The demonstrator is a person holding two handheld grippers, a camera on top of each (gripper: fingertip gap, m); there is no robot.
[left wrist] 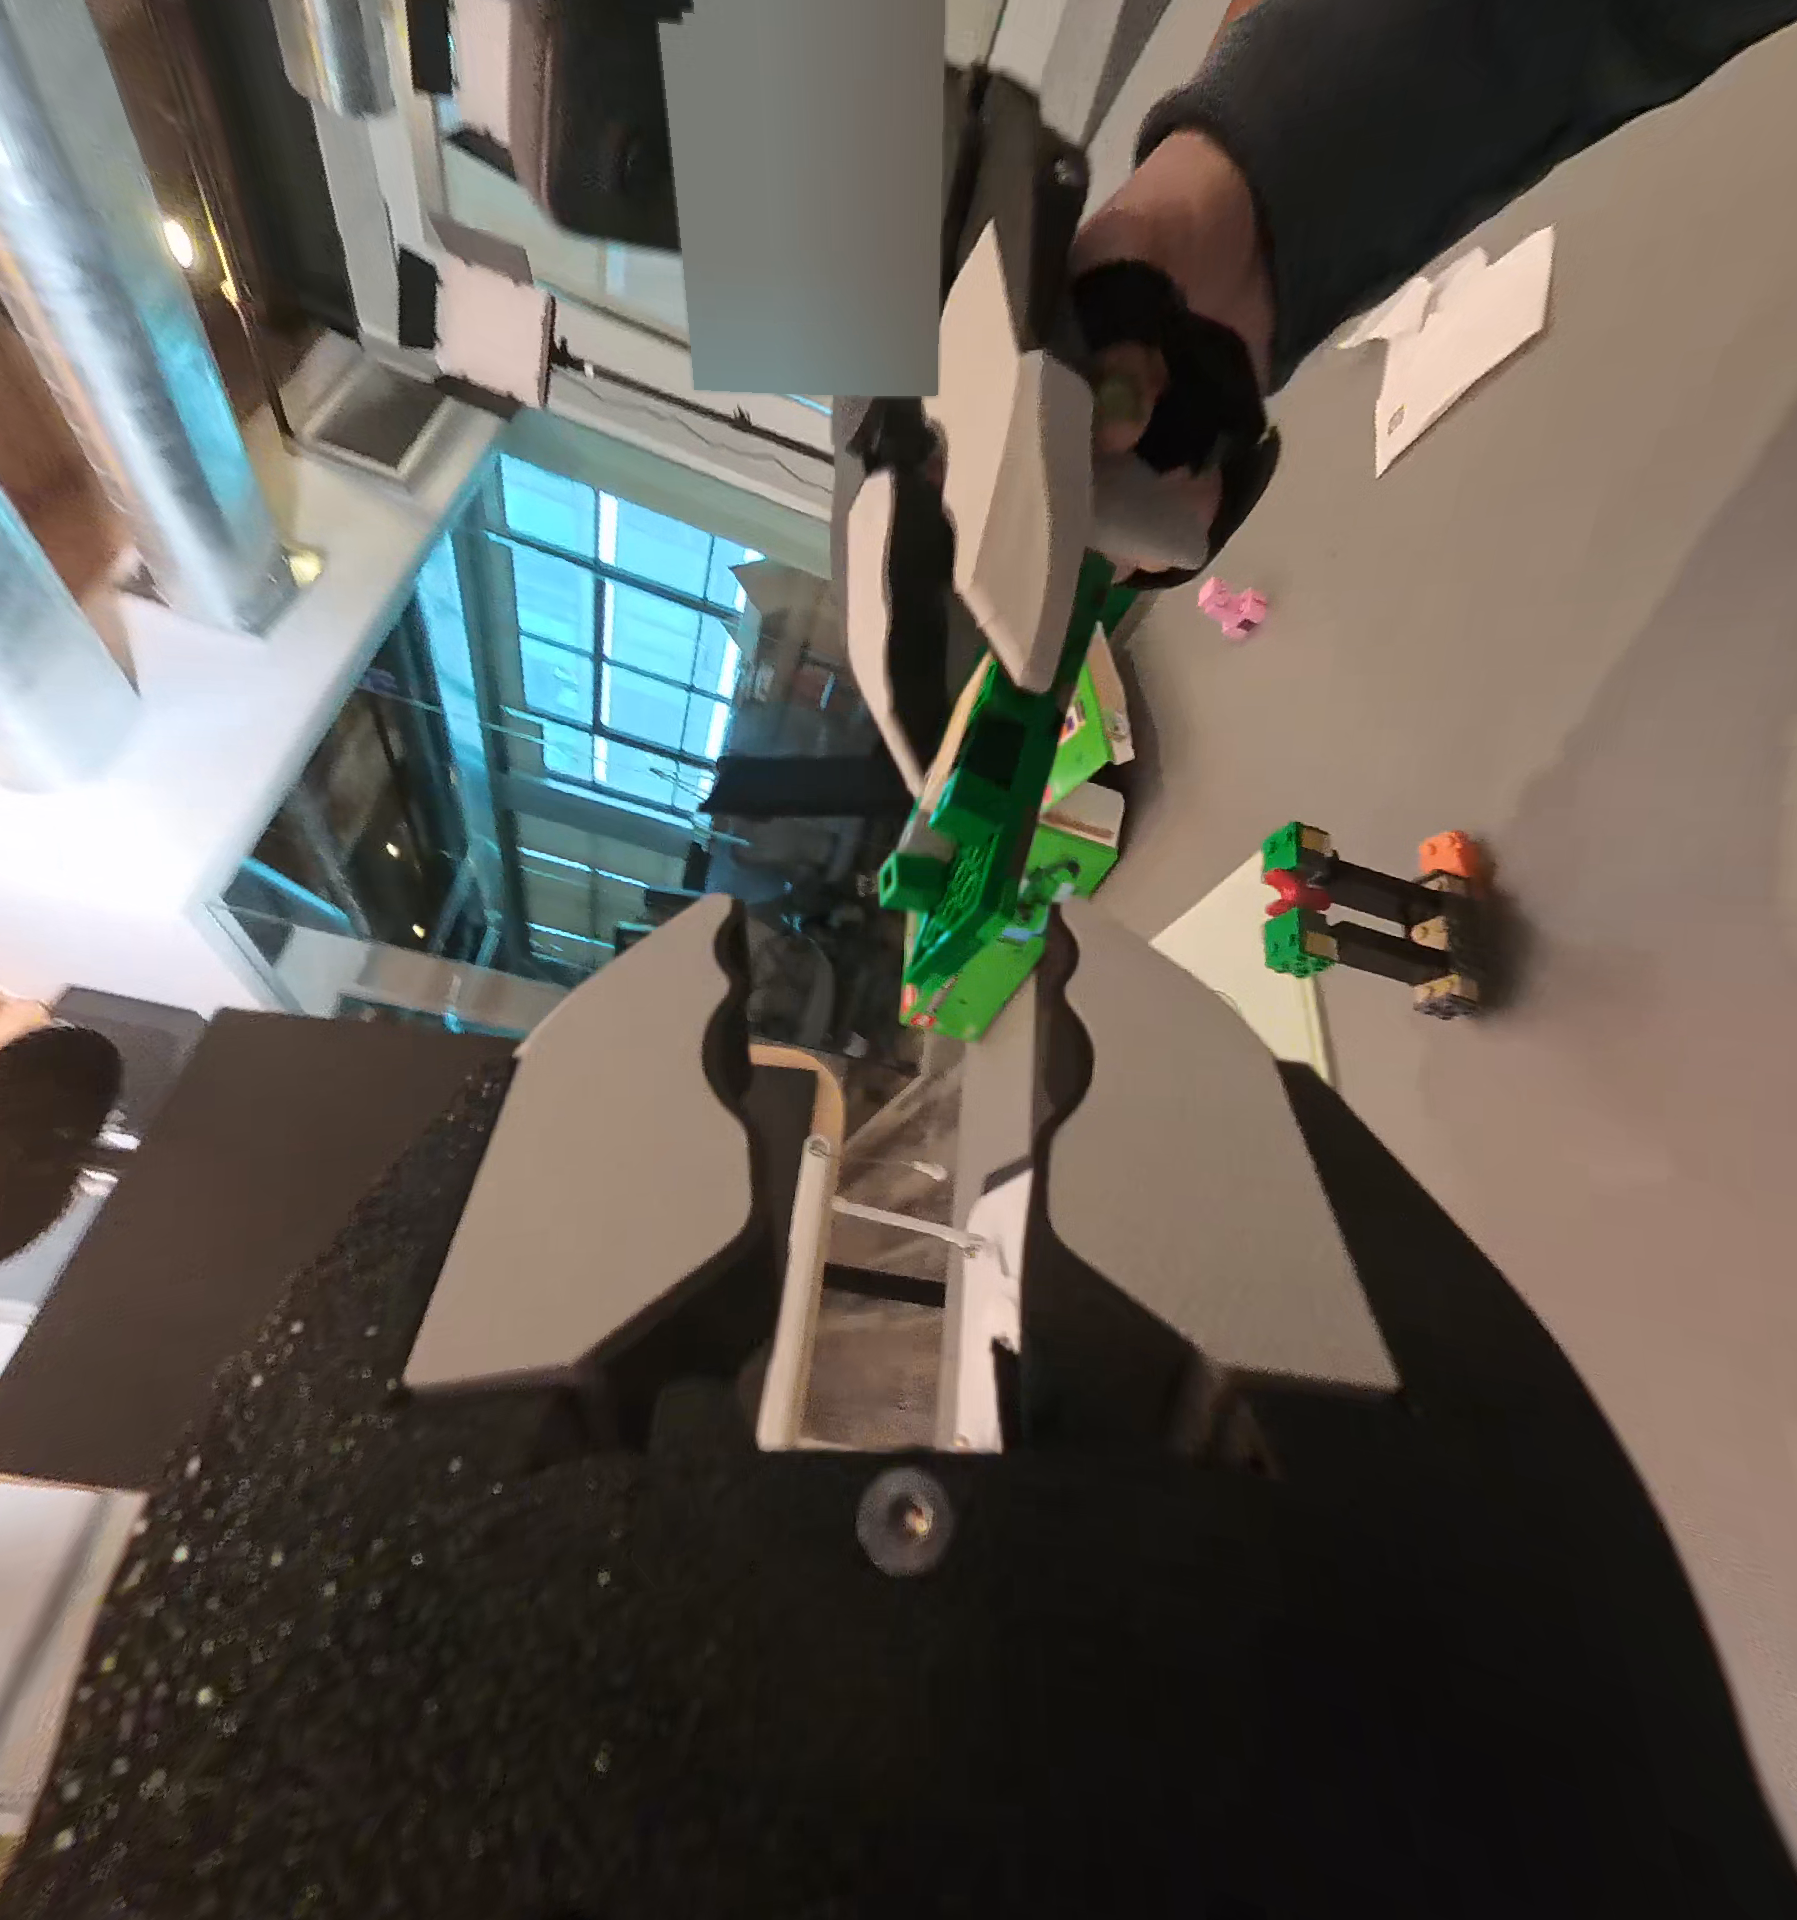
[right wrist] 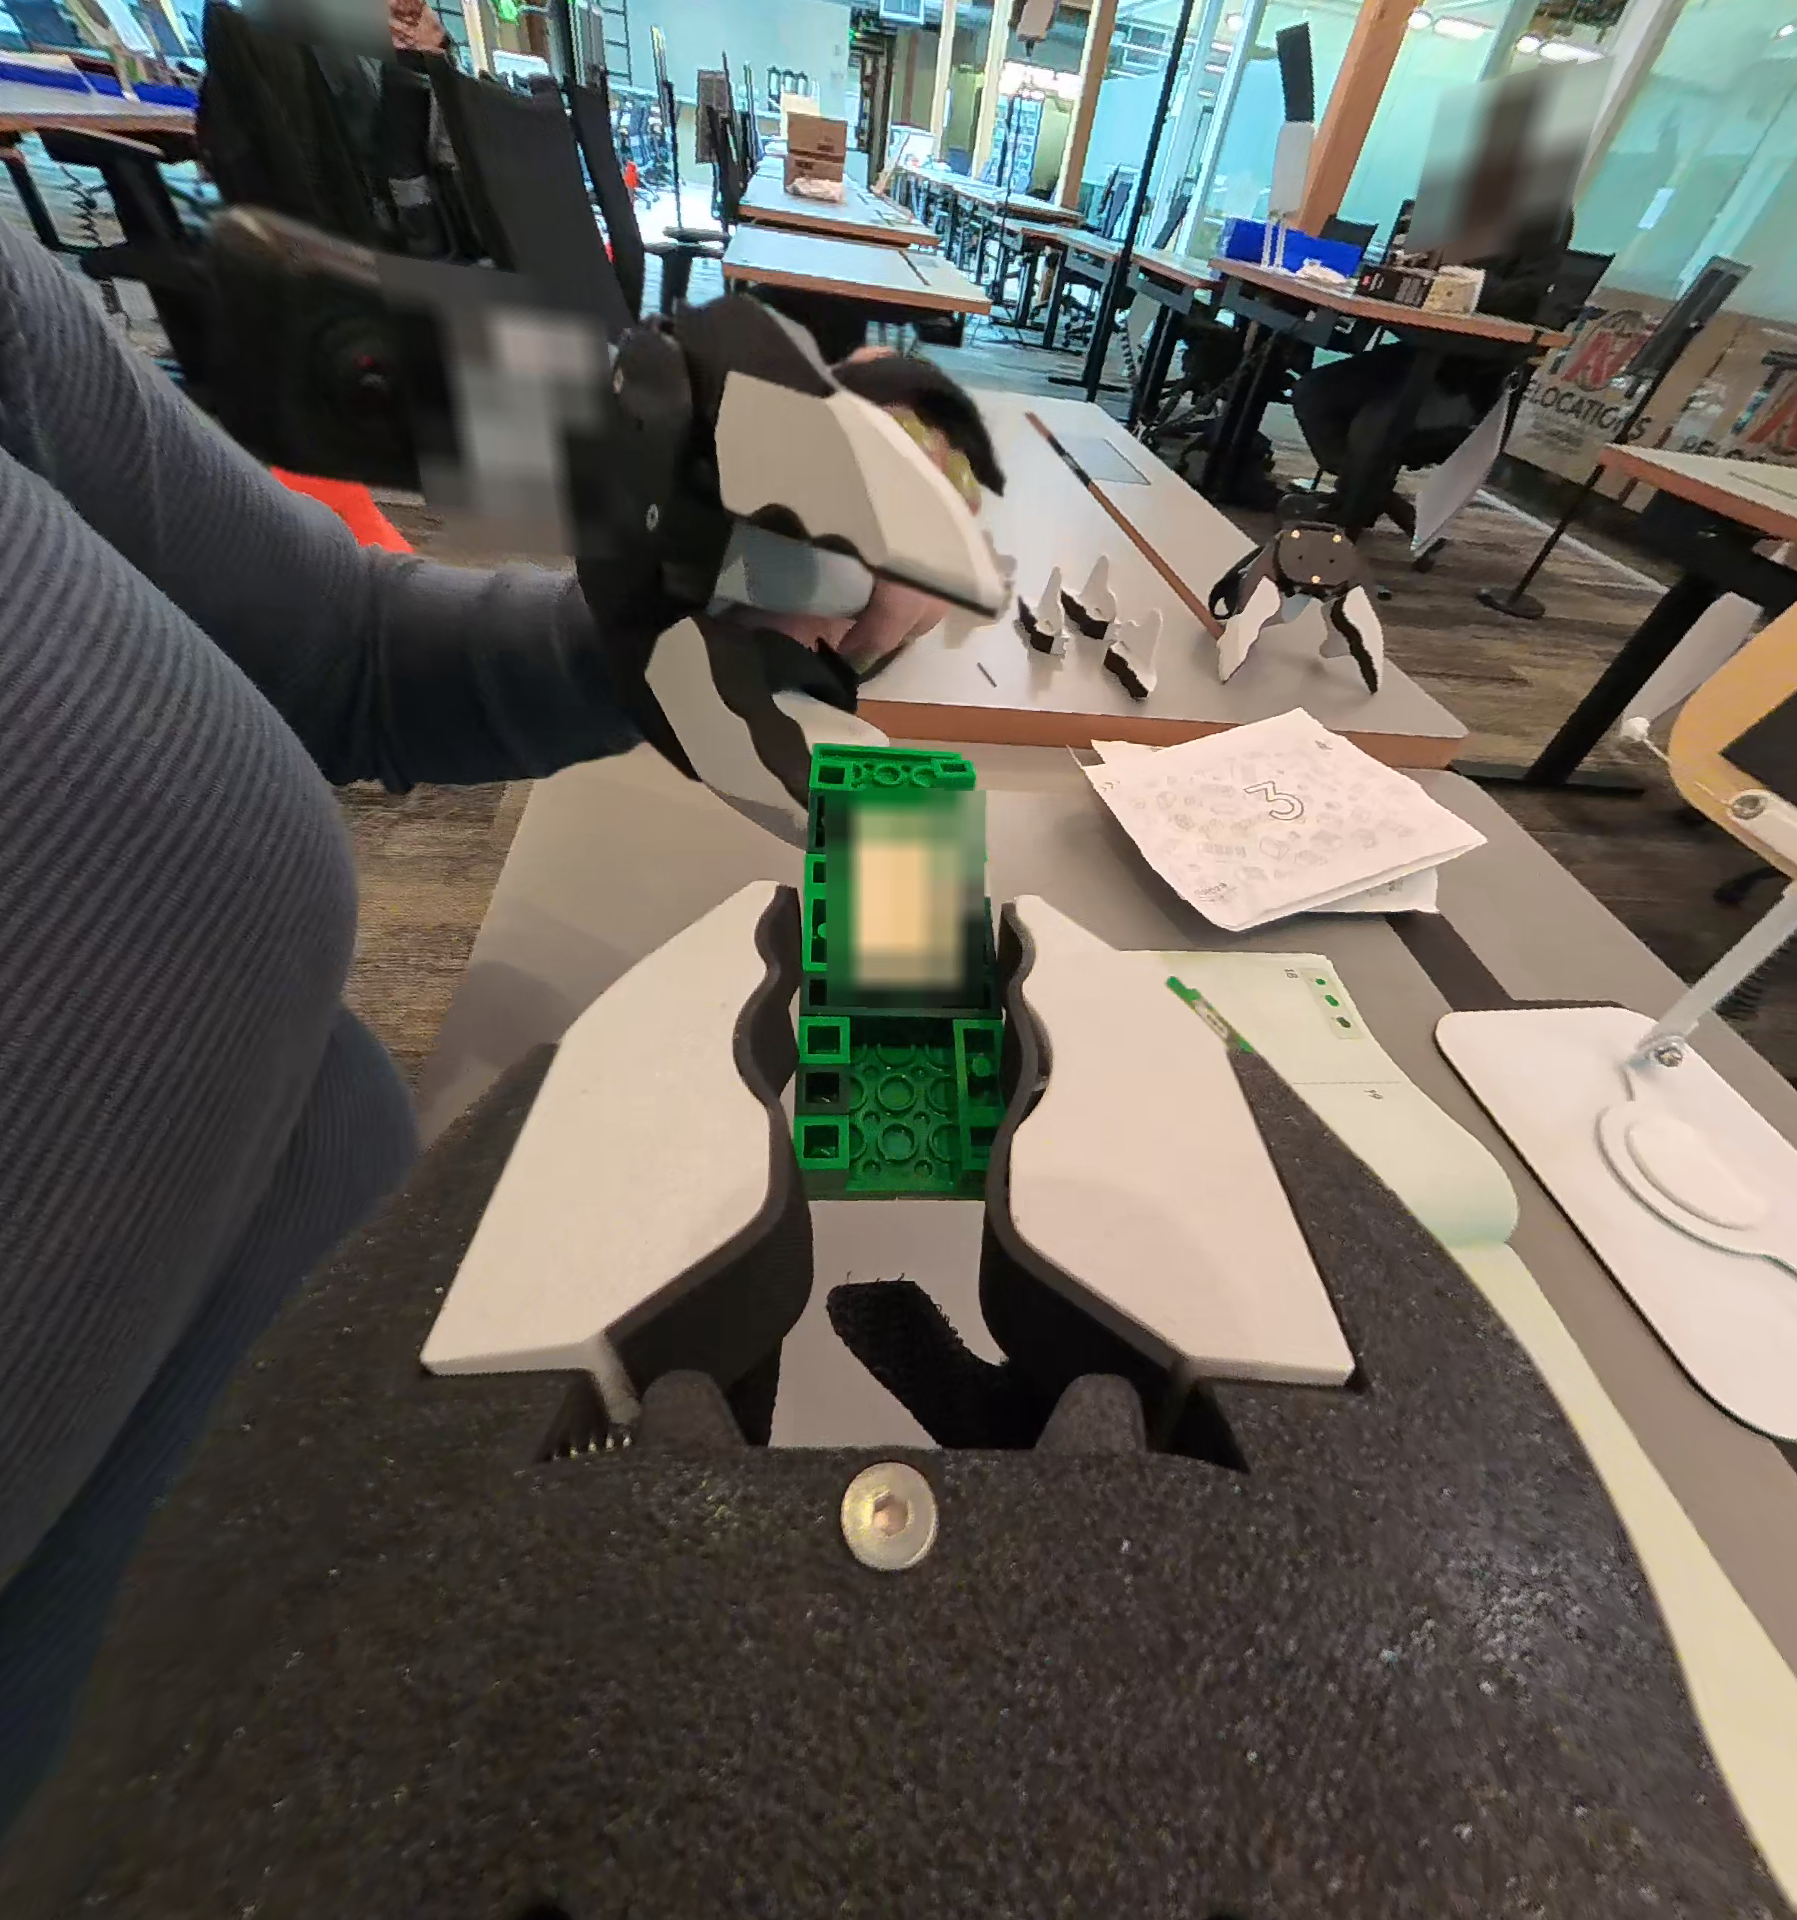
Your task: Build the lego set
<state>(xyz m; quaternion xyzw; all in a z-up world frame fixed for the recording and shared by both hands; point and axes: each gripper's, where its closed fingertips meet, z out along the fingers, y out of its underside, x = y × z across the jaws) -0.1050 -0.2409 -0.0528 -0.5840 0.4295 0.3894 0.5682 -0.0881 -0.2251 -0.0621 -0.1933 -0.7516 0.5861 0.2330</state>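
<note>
A green lego assembly (right wrist: 894, 1101) of plates and frame bricks is clamped between the fingers of my right gripper (right wrist: 894, 914) and held upright above the grey table (right wrist: 603, 831). In the left wrist view the same assembly (left wrist: 977, 821) hangs just beyond my left gripper (left wrist: 894, 935), which is open and empty. The right gripper (left wrist: 961, 665) shows there, closed on the assembly's far end. In the right wrist view the left gripper (right wrist: 852, 665) hovers open over the assembly's top end, close to it.
A small build of black columns with green and orange bricks (left wrist: 1372, 920) and a pink piece (left wrist: 1232, 608) lie on the table. A white paper bag (right wrist: 1278, 821), an instruction sheet (right wrist: 1289, 1029) and a white stand base (right wrist: 1652, 1164) lie to the right. Spare gripper fingers (right wrist: 1081, 613) stand on the far table.
</note>
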